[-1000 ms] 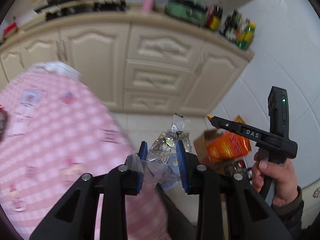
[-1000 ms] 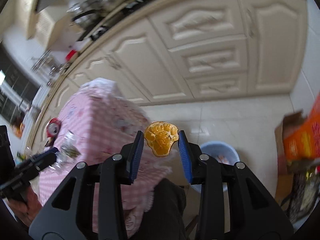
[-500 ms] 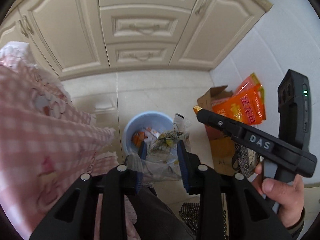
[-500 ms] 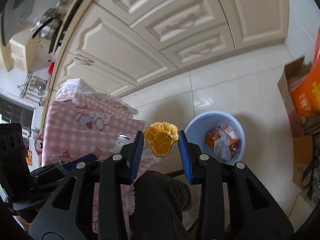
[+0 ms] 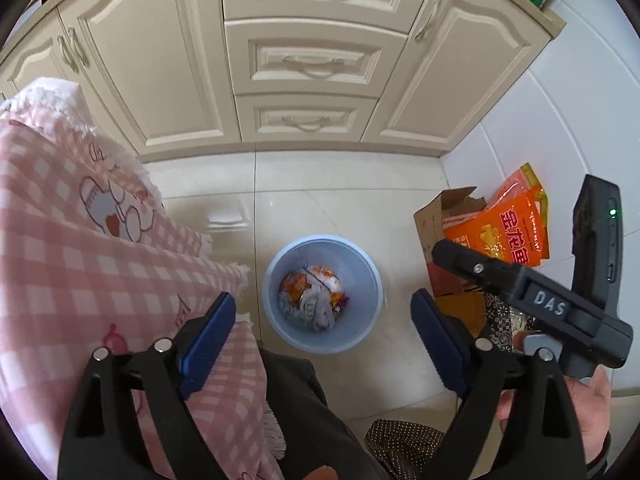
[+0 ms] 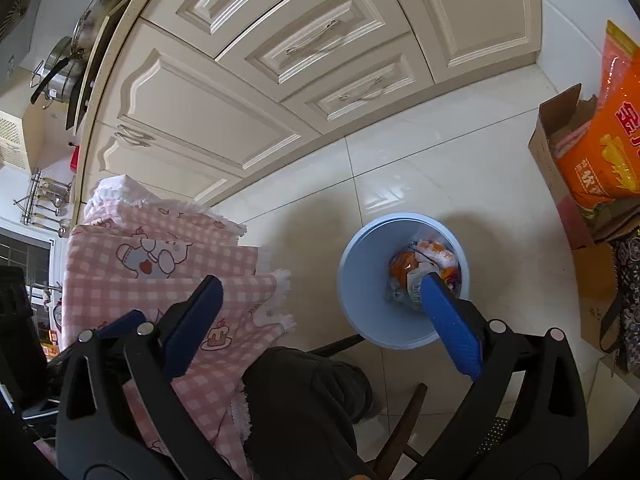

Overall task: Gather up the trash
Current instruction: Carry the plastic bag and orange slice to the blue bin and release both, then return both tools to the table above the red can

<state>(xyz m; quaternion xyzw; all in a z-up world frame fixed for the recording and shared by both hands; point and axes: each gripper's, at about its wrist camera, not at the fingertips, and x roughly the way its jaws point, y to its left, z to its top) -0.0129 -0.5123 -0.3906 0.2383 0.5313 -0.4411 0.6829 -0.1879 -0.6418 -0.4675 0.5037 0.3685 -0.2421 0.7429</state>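
Observation:
A light blue trash bin (image 5: 276,320) stands on the tiled floor and holds crumpled wrappers and orange scraps (image 5: 314,296). It also shows in the right wrist view (image 6: 352,304), with the trash (image 6: 424,264) inside. My left gripper (image 5: 320,324) is open and empty, straight above the bin. My right gripper (image 6: 320,312) is open and empty, above the bin's left rim; its right finger (image 6: 448,320) overlaps the bin. The right gripper's body shows in the left wrist view (image 5: 520,284) to the right of the bin.
The table with a pink checked cloth (image 5: 72,264) is to the left of the bin. A cardboard box (image 5: 436,220) with orange bags (image 5: 508,232) stands at the right by the white wall. Cream cabinets (image 5: 304,60) run along the back. My dark-trousered leg (image 5: 304,412) is below.
Both grippers have opened. The clear wrapper from the left and the orange peel from the right are out of the fingers; the left gripper has settled above the bin.

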